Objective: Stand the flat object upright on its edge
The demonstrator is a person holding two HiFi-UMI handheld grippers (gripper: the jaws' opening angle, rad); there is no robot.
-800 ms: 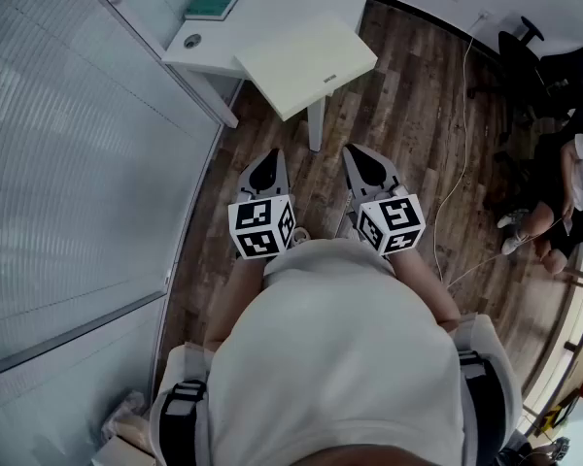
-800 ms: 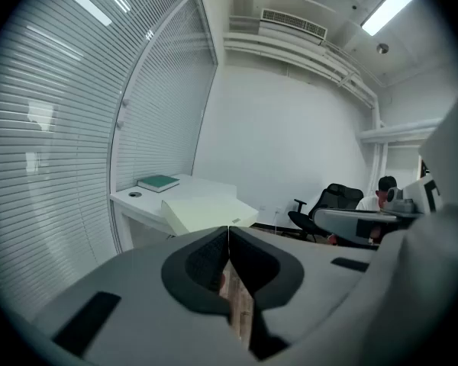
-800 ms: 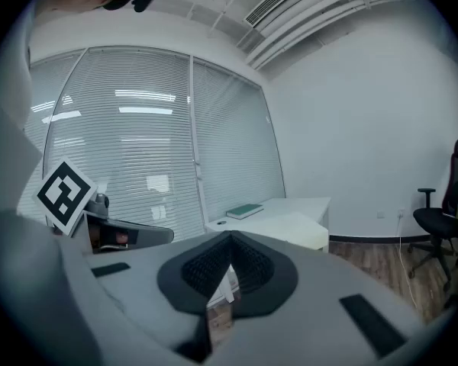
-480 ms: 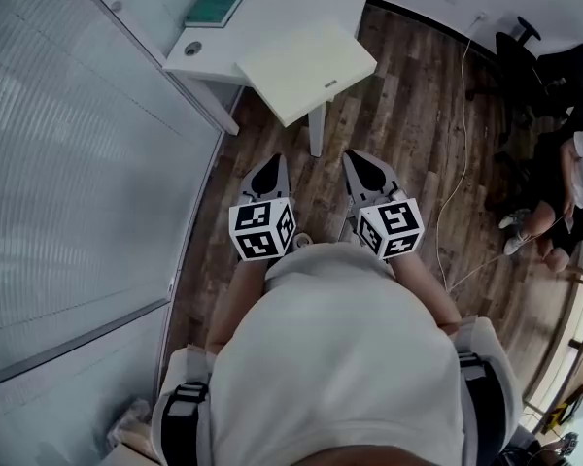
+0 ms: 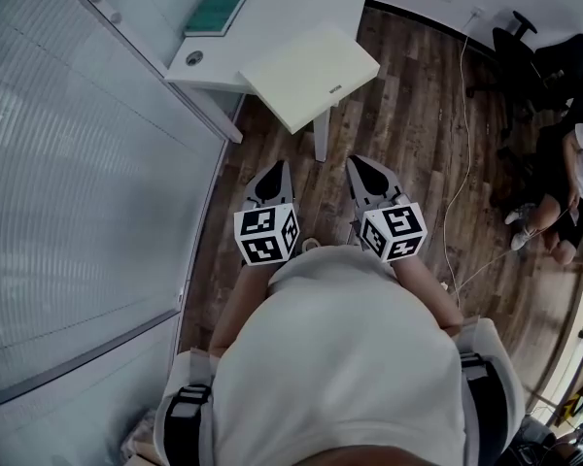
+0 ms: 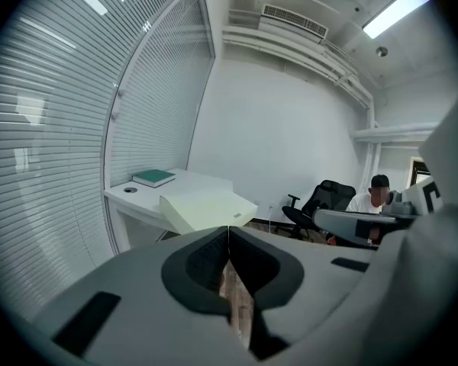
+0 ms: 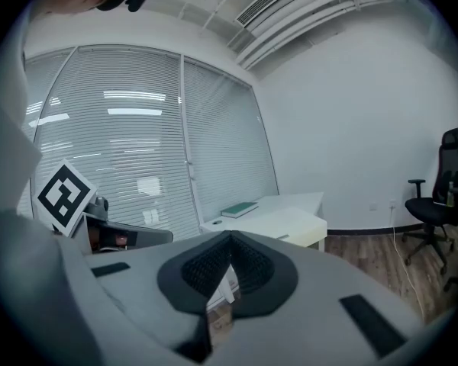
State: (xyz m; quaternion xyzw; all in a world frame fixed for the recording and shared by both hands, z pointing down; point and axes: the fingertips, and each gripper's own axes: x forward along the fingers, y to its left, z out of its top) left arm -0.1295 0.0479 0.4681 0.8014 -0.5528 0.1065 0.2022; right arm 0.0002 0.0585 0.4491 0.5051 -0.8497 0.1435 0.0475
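Left claw: tips pressed together, nothing between them, held over the wooden floor.
Right claw: tips pressed together, empty, beside the left one.
Book: green, lying flat on the white surface by the blinds, well apart from the 2 claws.
Box: cream, flat, overhanging the surface's near edge.

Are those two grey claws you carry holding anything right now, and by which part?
Nothing is held. The left gripper and the right gripper both have jaws shut together, empty. The flat green book lies untouched on the white desk.
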